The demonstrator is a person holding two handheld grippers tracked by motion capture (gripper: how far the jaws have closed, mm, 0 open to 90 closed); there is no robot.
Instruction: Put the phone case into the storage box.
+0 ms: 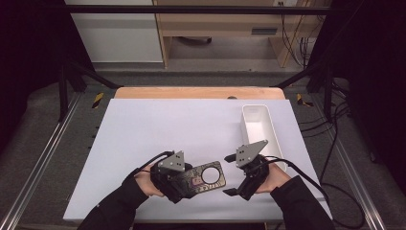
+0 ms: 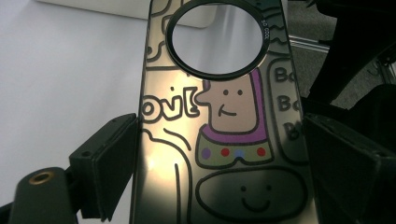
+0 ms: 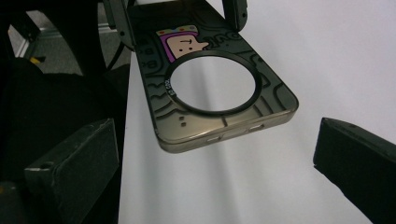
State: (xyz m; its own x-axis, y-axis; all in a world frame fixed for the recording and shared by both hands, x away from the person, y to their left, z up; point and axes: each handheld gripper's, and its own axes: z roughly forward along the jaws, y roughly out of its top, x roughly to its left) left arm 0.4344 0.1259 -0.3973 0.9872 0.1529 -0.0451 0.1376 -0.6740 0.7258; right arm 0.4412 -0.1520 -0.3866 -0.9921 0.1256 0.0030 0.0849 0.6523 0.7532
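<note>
Left claw (image 1: 190,181) is clamped on a phone case (image 1: 203,178), jaws pressing its 2 long edges near the lower end. The case sticks out ahead of that claw toward the right claw (image 1: 231,175), held just above the white table (image 1: 158,129); whether it touches the surface I can't tell.

Case details: translucent smoky-grey shell, glossy, rounded corners. 1 large round cutout ringed in black at the end farthest from the left claw, table showing through it. Black doodle line art all over: a cartoon face with purple surround and a collar of coloured dots, a smiley blob below it, outlined lettering at the sides. In the right gripper view, 2 small side-button slots show on the case edge nearest that claw.

Right claw is spread wide, gripping nothing, jaws pointed at the ringed end of the case, which sits just ahead of and between the line of its jaws, not touching them.

Beyond the right claw, a long white tray (image 1: 257,128) lies on the table. A hand (image 1: 146,182) backs the left claw.
</note>
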